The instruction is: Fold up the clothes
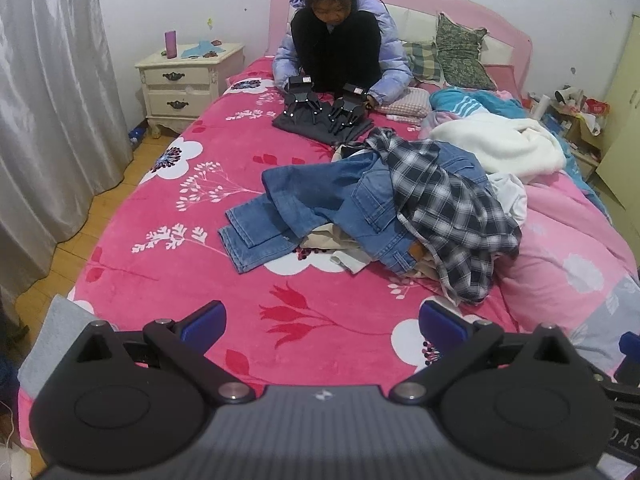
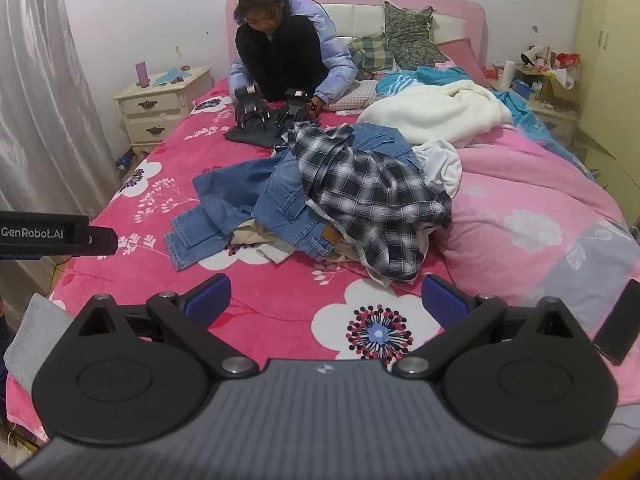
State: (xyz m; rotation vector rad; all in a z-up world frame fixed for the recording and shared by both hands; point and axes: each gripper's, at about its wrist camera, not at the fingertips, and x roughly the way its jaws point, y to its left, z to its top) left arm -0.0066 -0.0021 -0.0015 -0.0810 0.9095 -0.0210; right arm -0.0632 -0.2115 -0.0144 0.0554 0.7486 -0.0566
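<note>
While you are holding both tools low over the foot of the bed, your left hand-held gripper point(image 1: 322, 322) is standing wide open with nothing between its blue-padded fingers point(image 1: 204, 320), hovering above the bright pink floral fleece blanket point(image 1: 192, 216). Your right hand-held gripper point(image 2: 326, 300) is likewise spread wide and gripping nothing, its blue pads point(image 2: 444, 300) hanging over a white flower printed on the same blanket.

Ahead of both grippers, the clothes are lying in a loose heap near the middle of the bed: a pair of blue denim jeans point(image 1: 280, 200) is sprawling toward the left, a black-and-white plaid flannel shirt point(image 1: 448, 204) is draped over the jeans' right side, and a beige garment point(image 1: 332, 240) is peeking out from beneath them. Just behind the heap a fluffy white blanket point(image 1: 500, 140) is bunched up.

At the head of the bed a person in a pale lilac puffer jacket point(image 1: 392, 60) is crouching, pressing another pair of black grippers point(image 1: 320, 106) onto a dark grey folded garment point(image 1: 316, 126). A cream two-drawer nightstand point(image 1: 188, 84) is standing beside the bed.
</note>
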